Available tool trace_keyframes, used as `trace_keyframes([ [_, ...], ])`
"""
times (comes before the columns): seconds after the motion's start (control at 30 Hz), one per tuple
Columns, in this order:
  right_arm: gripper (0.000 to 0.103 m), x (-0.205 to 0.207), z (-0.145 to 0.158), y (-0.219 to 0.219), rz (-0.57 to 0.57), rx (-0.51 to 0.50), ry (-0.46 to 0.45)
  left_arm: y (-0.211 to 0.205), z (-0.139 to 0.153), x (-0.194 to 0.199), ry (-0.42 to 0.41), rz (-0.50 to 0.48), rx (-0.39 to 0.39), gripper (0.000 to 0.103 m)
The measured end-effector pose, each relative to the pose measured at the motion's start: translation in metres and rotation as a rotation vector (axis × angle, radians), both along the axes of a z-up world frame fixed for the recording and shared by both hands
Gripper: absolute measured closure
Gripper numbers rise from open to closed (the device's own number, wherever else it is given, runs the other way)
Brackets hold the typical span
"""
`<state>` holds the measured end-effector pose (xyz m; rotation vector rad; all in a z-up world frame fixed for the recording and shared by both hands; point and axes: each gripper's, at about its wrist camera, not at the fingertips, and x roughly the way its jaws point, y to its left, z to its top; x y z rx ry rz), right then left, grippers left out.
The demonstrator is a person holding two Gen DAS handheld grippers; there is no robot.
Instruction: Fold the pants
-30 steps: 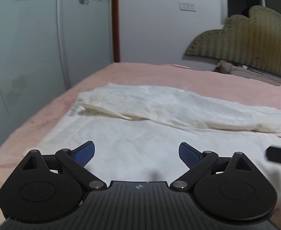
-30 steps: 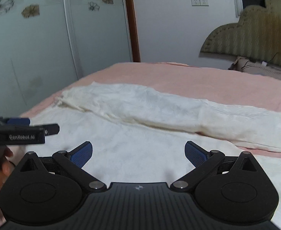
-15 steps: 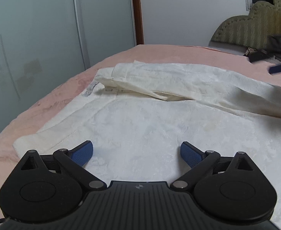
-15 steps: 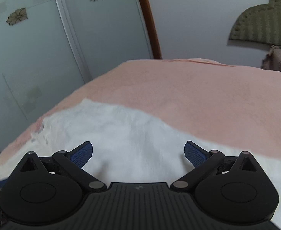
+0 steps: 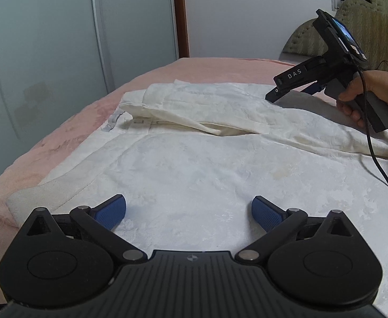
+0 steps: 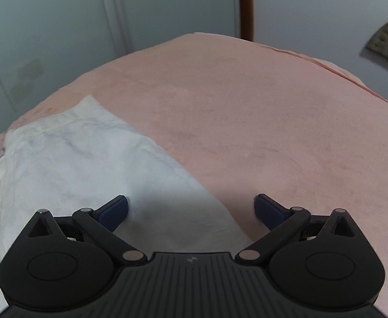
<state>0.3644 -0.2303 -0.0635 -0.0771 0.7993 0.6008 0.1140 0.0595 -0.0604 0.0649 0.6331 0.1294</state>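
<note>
Pants point(image 5: 194, 164), white textured cloth, spread on pink bed point(image 5: 61, 143). Left claw point(image 5: 188, 212) wide, empty. Right claw point(image 6: 191, 209) wide, empty; body reads "DAS", at 2 o'clock.

The pants point(image 5: 194, 164) are lying spread out on a pink bed point(image 5: 61, 143), white or cream, of a faintly patterned cloth with light creases. One leg is lying flat and broad in the near part of the left wrist view; the other is lying beyond it, partly overlapping it, its edge forming a long raised fold running across. A small label is showing at the far left end. In the right wrist view, a wrinkled end of the pants point(image 6: 74, 164) is lying flat, its straight edge slanting across the bed point(image 6: 247, 119).
</note>
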Motion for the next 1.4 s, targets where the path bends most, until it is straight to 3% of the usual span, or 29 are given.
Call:
trace_keyframes([
  [0.03,0.008,-0.004,0.000,0.001,0.026,0.015,-0.009,0.000,0.000,0.000,0.000,0.000,0.001,0.000],
  [0.07,0.024,-0.009,0.001,0.000,0.038,0.016,-0.019,-0.001,0.001,-0.001,0.000,0.000,0.002,0.000],
  [0.1,0.048,-0.014,0.003,0.000,0.031,0.013,-0.038,-0.001,0.001,-0.001,0.000,0.000,0.004,0.000],
  [0.17,0.073,-0.023,0.005,-0.003,0.048,0.057,-0.044,-0.001,0.001,-0.001,0.000,0.000,0.003,0.000],
  [0.2,0.082,-0.031,0.005,-0.003,0.068,0.051,-0.059,-0.001,0.001,-0.001,-0.001,0.001,0.001,0.000],
  [0.27,0.088,-0.049,0.005,0.005,0.106,-0.013,-0.118,0.001,0.001,-0.001,-0.001,0.000,-0.005,0.000],
  [0.4,0.091,-0.105,0.009,0.026,0.207,-0.140,-0.287,0.009,0.009,-0.002,0.005,-0.007,-0.042,0.003],
  [0.53,0.091,-0.181,-0.003,0.055,0.374,-0.406,-0.541,0.035,0.032,0.008,0.028,0.000,-0.147,0.003],
  [0.67,0.091,-0.209,-0.028,0.071,0.446,-0.586,-0.664,0.065,0.064,0.039,0.002,0.062,-0.261,0.004],
  [0.9,0.091,-0.216,-0.041,0.072,0.402,-0.559,-0.724,0.085,0.098,0.134,0.048,0.029,-0.546,0.003],
  [1.0,0.091,-0.218,-0.040,0.072,0.386,-0.549,-0.734,0.080,0.094,0.183,0.124,0.021,-0.630,0.003],
  [1.1,0.091,-0.218,-0.044,0.075,0.375,-0.541,-0.744,0.079,0.078,0.222,0.200,0.078,-0.689,0.006],
  [1.13,0.091,-0.217,-0.044,0.076,0.373,-0.542,-0.748,0.079,0.072,0.233,0.220,0.096,-0.692,0.013],
  [1.2,0.091,-0.219,-0.046,0.075,0.363,-0.542,-0.755,0.080,0.063,0.247,0.264,0.134,-0.689,0.053],
  [1.23,0.091,-0.220,-0.046,0.075,0.351,-0.540,-0.759,0.080,0.058,0.249,0.282,0.139,-0.699,0.089],
  [1.27,0.091,-0.221,-0.046,0.075,0.334,-0.537,-0.762,0.083,0.054,0.246,0.280,0.142,-0.715,0.099],
  [1.4,0.086,-0.233,-0.029,0.065,0.273,-0.476,-0.722,0.084,0.063,0.199,0.157,0.101,-0.624,0.100],
])
